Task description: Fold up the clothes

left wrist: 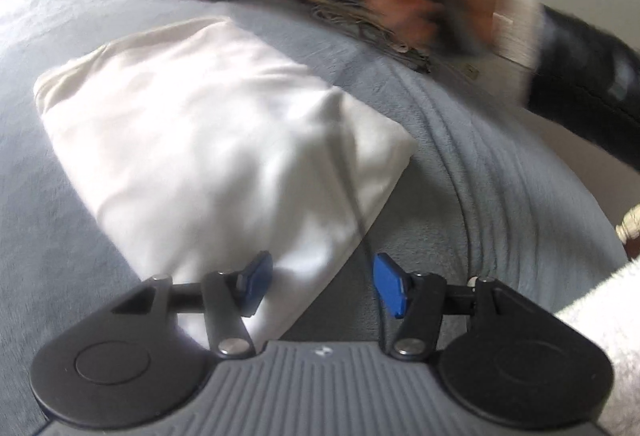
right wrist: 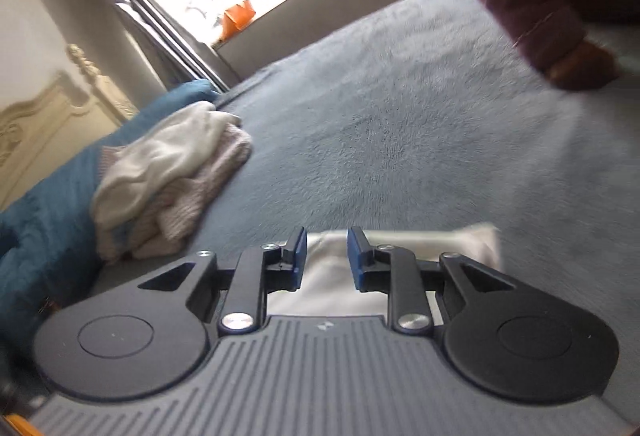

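I can't read any text, label or number in either view. The only mark I see is a small pale logo on the ribbed grey body of each gripper, left (left wrist: 322,350) and right (right wrist: 325,325), too small to make out.

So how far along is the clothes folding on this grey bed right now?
Done: a white garment lies folded into a neat rectangle on the grey fleece blanket. In hand: nothing; the left gripper and right gripper both hang open over that garment. Left: a loose heap of cream and pink knitwear beside the blue pillow looks unfolded.
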A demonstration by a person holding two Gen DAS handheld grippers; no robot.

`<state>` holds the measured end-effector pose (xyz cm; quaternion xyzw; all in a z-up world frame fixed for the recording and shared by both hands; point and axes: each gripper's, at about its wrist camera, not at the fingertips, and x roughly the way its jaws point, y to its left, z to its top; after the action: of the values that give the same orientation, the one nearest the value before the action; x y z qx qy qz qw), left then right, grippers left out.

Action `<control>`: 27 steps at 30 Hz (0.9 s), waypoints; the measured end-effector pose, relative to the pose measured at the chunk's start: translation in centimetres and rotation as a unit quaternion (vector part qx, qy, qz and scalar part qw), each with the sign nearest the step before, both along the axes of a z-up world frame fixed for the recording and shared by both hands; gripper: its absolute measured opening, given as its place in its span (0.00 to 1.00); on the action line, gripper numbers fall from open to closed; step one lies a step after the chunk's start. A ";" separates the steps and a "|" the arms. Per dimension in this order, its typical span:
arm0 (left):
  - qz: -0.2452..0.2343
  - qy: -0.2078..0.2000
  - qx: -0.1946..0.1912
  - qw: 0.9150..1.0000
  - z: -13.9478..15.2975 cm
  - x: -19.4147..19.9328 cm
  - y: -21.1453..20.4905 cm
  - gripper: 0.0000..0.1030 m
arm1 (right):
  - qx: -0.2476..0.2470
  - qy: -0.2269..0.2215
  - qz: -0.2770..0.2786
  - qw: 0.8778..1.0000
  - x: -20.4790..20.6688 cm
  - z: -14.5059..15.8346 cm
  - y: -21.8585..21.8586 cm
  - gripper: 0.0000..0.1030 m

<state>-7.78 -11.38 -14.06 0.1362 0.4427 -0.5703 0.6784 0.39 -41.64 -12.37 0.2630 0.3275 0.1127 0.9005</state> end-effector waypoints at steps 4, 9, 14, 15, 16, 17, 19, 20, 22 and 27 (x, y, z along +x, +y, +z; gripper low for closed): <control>0.011 0.003 0.005 1.000 0.3 -0.2 0.2 0.63 | -0.010 0.025 0.012 1.000 -4.4 -0.6 0.2 0.22; 0.044 0.016 0.018 0.999 0.8 0.1 1.1 0.65 | -0.135 0.143 -0.038 0.980 -9.7 -3.4 0.7 0.23; 0.078 0.009 0.042 0.996 1.1 -0.6 0.5 0.70 | -0.176 0.130 -0.146 0.965 -15.0 -1.2 0.0 0.23; 0.081 0.006 0.046 0.996 1.3 -0.8 0.3 0.70 | -0.163 0.107 -0.161 0.967 -15.9 -0.4 0.1 0.23; 0.085 0.003 0.051 0.995 1.4 -1.0 0.1 0.72 | -0.157 0.085 -0.171 0.969 -16.5 0.3 0.7 0.24; 0.095 0.002 0.054 0.994 1.5 -1.1 0.0 0.73 | -0.151 0.064 -0.180 0.970 -17.0 1.0 1.3 0.26; 0.115 0.000 0.059 0.992 1.8 -1.2 0.0 0.75 | -0.162 0.032 -0.186 0.969 -17.3 1.8 3.2 0.30; 0.125 -0.001 0.062 0.990 1.9 -1.3 0.0 0.77 | -0.175 0.020 -0.181 0.968 -17.3 2.0 4.3 0.32; 0.146 -0.003 0.067 0.987 2.2 -1.4 0.0 0.82 | -0.199 0.008 -0.165 0.966 -16.9 2.2 6.1 0.39; 0.234 -0.041 0.085 0.968 2.5 -0.8 1.2 0.91 | -0.200 0.025 -0.142 0.969 -15.9 1.3 8.4 0.57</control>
<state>-8.59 -10.22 -11.52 0.1088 0.4812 -0.3497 0.7965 -15.48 -33.26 -11.02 0.1238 0.3255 -0.0908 0.9330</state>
